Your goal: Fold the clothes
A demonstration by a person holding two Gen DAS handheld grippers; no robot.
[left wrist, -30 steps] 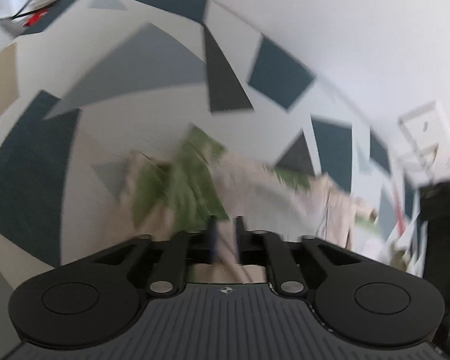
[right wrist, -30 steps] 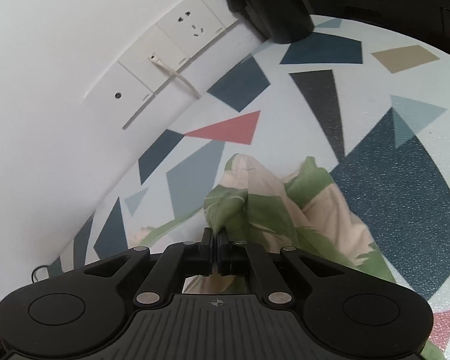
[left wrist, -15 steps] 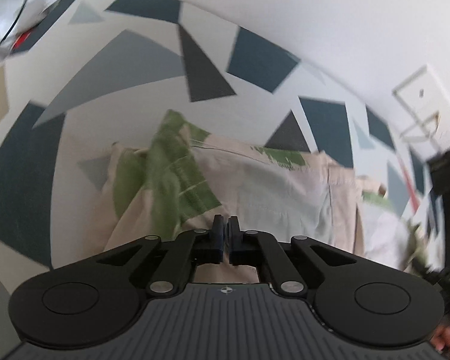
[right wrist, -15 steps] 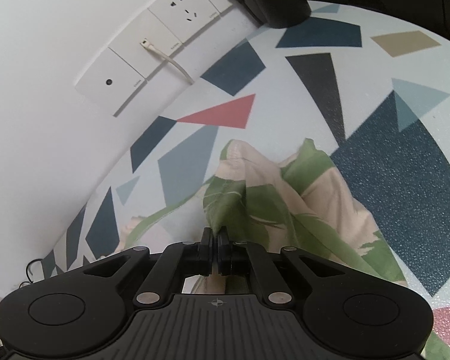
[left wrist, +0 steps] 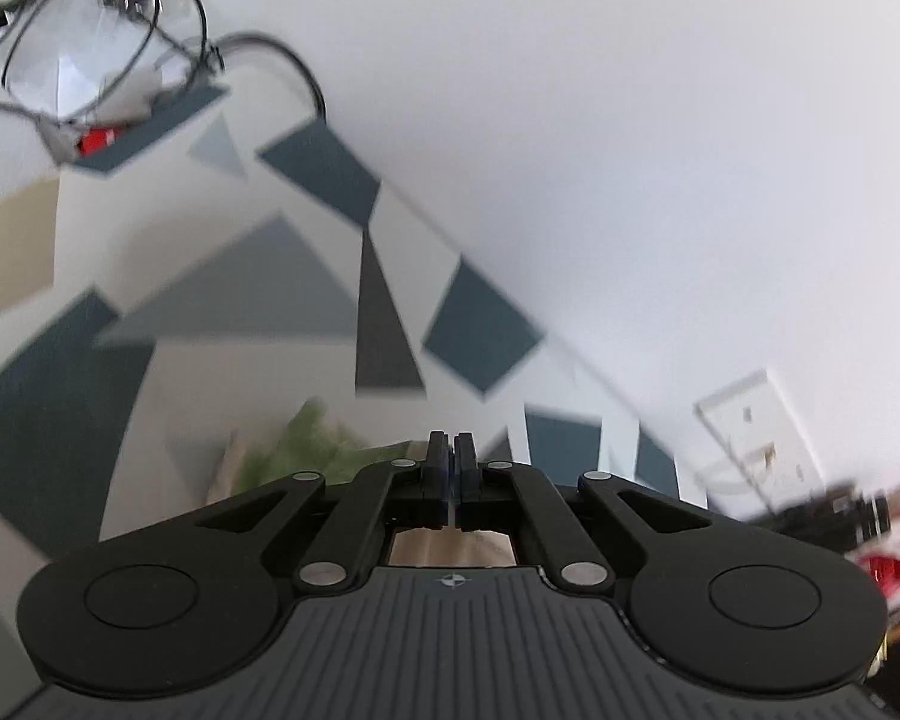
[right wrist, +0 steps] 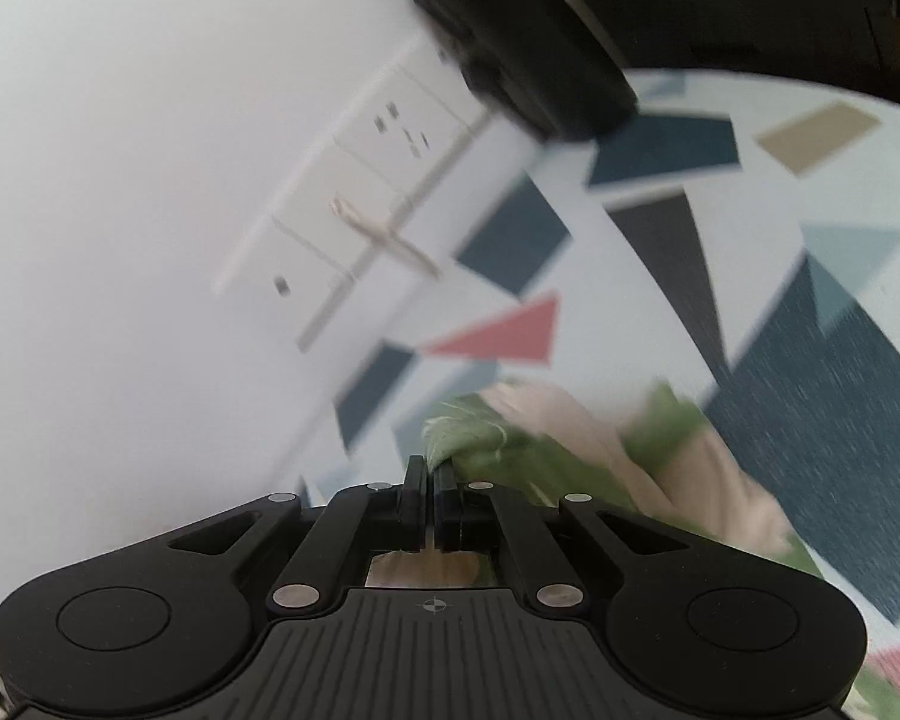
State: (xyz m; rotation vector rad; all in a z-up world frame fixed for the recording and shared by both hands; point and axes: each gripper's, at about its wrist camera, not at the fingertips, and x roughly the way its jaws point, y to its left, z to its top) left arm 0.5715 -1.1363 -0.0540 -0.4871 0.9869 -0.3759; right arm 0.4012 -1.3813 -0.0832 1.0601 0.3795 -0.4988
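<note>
The patterned table (right wrist: 840, 420) meets a white wall (left wrist: 570, 120). My right gripper (right wrist: 432, 468) pinches the green-and-beige garment (right wrist: 570, 432); my left gripper (left wrist: 451, 450) is closed, fabric barely visible beneath it.

White wall (left wrist: 570, 120), wall sockets (right wrist: 366, 204), geometric-patterned tabletop (left wrist: 240, 300)

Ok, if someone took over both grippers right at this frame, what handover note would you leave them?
Left gripper: fingers closed; cloth shows beneath it, so probably pinching the garment, but the grip point is hidden.
Right gripper: fingers shut on a green edge of the garment.
Garment: beige with a green leaf print, bunched on the patterned tabletop near the wall with the socket plates. Both views are motion-blurred.
Done: two grips taken, it seems.
Left: no neat fold visible yet; lay the cloth flat, fold it, then release.
</note>
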